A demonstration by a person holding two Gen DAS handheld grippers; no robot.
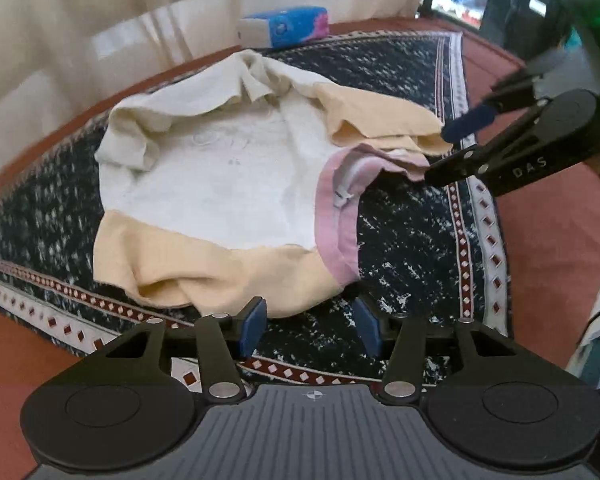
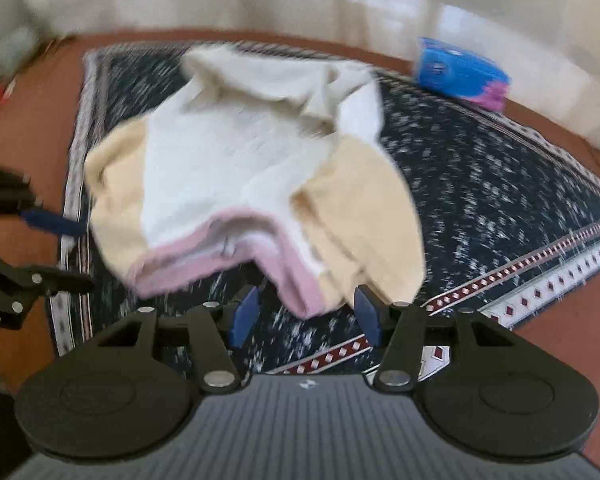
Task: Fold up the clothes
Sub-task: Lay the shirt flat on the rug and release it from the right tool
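A small white shirt (image 1: 228,184) with tan sleeves and a pink collar lies crumpled on a dark patterned cloth (image 1: 400,220); it also shows in the right wrist view (image 2: 236,160), blurred. My left gripper (image 1: 310,330) is open, its pads just short of the near tan sleeve (image 1: 204,268). My right gripper (image 2: 304,314) is open at the pink collar edge (image 2: 284,280) and the far tan sleeve; from the left wrist view it (image 1: 440,152) sits at that corner, jaws apart.
The patterned cloth (image 2: 500,184) covers a reddish-brown surface (image 1: 560,220). A blue and pink tissue pack (image 1: 284,26) lies at the far edge, also in the right wrist view (image 2: 460,74). A pale curtain hangs behind. Shelves stand at the far right.
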